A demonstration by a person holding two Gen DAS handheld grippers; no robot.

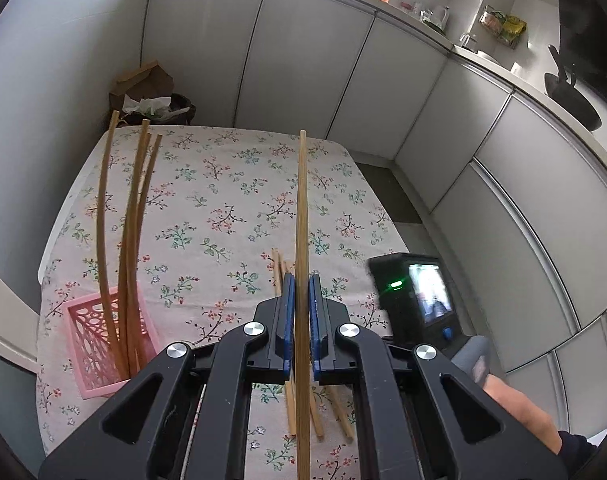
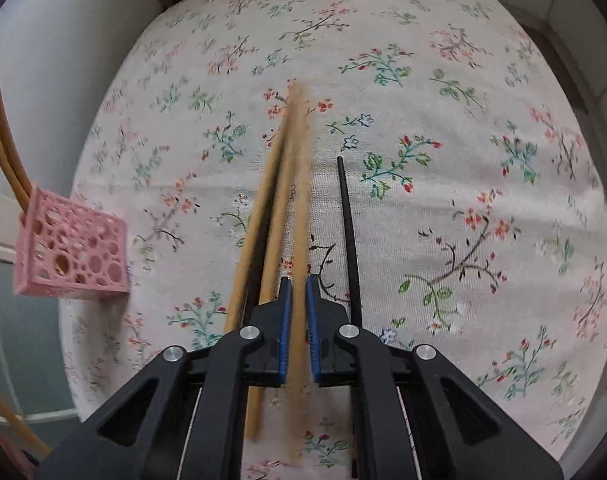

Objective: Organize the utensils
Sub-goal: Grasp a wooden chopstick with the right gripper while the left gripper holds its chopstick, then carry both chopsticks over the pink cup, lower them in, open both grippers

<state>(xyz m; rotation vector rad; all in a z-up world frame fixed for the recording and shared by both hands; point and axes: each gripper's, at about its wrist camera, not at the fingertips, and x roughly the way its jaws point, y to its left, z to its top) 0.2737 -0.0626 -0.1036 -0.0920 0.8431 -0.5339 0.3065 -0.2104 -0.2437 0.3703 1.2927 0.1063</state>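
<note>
Left tongs [image 1: 302, 300]: clenched on one chopstick [image 1: 302, 200], held raised (probably for the pink basket [image 1: 91, 344]) | Right tongs [image 2: 298, 304]: clenched on a chopstick from the pile [image 2: 263, 216] on the counter [image 2: 463, 160]

Two matching hand-held grippers: the left gripper [image 1: 301, 320] and the right gripper [image 2: 297, 320] each have black plastic linkage arms with triangular cut-outs, round silver screws [image 1: 255, 328] at the pivots and blue ribbed pads [image 1: 289, 320] lining the black fingers. Right of the left gripper's fingers, the other unit's black housing [image 1: 415, 292] shows a green light, a small lit screen and a blue knob. Below that housing, a dark sleeve [image 1: 575, 448] covers the person's upper arm.
</note>
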